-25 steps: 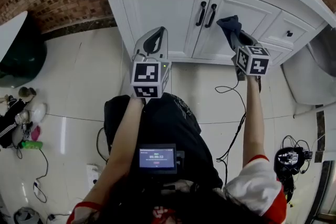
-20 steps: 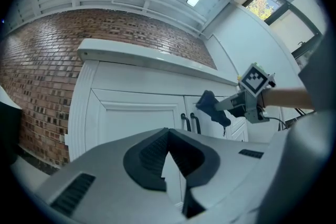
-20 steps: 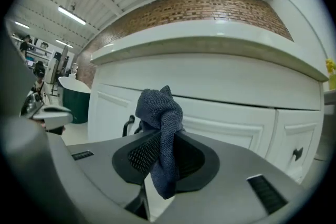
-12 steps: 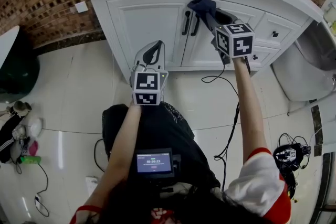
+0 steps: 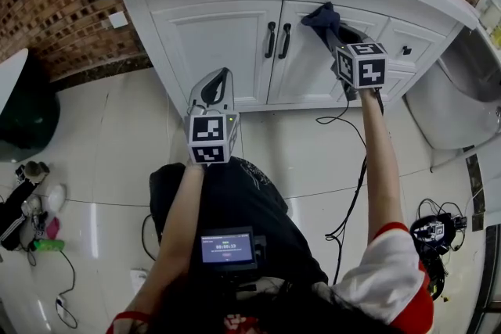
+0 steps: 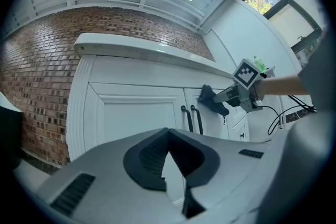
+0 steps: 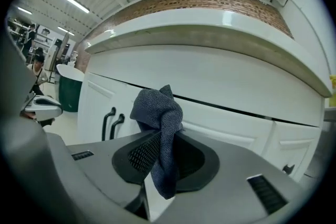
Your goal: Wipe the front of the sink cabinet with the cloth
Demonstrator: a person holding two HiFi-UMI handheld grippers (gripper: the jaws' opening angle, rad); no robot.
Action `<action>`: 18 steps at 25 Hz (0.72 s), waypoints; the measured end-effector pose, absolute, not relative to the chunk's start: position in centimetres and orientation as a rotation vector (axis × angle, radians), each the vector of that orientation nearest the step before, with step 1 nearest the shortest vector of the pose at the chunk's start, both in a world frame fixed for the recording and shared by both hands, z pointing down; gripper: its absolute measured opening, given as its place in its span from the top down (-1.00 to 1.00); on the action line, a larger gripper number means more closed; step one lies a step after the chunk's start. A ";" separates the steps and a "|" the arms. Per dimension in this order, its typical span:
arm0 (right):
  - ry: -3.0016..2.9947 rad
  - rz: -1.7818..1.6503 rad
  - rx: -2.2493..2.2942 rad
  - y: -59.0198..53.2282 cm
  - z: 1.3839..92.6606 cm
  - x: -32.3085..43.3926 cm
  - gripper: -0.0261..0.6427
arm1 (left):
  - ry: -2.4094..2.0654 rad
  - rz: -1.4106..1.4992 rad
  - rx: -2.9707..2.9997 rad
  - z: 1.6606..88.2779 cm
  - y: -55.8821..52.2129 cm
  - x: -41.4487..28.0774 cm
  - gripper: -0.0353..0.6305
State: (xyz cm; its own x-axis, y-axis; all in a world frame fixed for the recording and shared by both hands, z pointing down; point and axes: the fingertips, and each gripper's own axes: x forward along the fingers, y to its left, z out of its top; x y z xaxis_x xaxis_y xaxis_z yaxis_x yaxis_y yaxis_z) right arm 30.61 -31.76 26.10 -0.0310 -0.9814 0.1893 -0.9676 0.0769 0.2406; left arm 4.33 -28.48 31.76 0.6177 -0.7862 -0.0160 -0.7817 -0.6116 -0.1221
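Soft, light cloth point(image 7: 155, 110), clamped mid-bunch in right gripper point(image 7: 160, 136), should conform to sink cabinet point(image 5: 211, 35); left gripper point(image 6: 167, 131) closed, empty.

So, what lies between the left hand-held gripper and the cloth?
The two black door handles stand between the left hand-held gripper and the cloth, in the head view.

Cloth point(image 5: 321, 15) in right gripper point(image 5: 329, 26), now higher on cabinet door point(image 5: 301, 70).
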 end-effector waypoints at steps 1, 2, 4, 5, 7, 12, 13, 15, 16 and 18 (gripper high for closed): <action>-2.035 -0.053 1.971 -31.5 26.3 32.0 0.68 | 1.327 -0.062 -2.718 31.8 -28.6 4.3 0.78; -2.011 -0.040 1.996 -31.2 26.4 33.4 0.68 | 1.328 -0.066 -2.717 31.9 -28.6 4.4 0.78; -1.962 -0.014 2.046 -30.5 26.7 36.4 0.68 | 1.326 -0.077 -2.716 32.0 -28.7 4.7 0.78; -1.935 0.001 2.071 -30.1 26.8 37.8 0.68 | 1.323 -0.084 -2.716 32.2 -28.7 4.9 0.78; -1.888 0.034 2.117 -29.4 27.1 40.6 0.68 | 1.318 -0.101 -2.715 32.4 -28.7 5.2 0.78; -1.824 0.118 2.208 -28.0 27.9 45.6 0.68 | 1.319 -0.126 -2.721 33.0 -28.8 5.9 0.78; -1.827 0.135 2.219 -27.8 28.1 46.1 0.68 | 1.320 -0.122 -2.726 33.1 -28.8 6.0 0.78; -1.841 0.155 2.232 -27.6 28.3 46.2 0.68 | 1.319 -0.104 -2.747 33.1 -28.8 6.2 0.78; -1.849 0.153 2.229 -27.5 28.4 45.8 0.68 | 1.316 -0.090 -2.763 33.0 -28.7 6.3 0.78; -1.874 0.123 2.193 -27.5 28.4 44.2 0.68 | 1.298 -0.056 -2.804 33.0 -28.5 6.7 0.78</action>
State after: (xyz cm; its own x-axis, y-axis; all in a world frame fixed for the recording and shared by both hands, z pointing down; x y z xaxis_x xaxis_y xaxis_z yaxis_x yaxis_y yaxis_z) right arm 44.24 -27.53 28.44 0.1676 -0.9594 0.2271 -0.9808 -0.1390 0.1367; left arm 6.73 -28.49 33.02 0.6468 -0.7626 0.0115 -0.7608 -0.6461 -0.0612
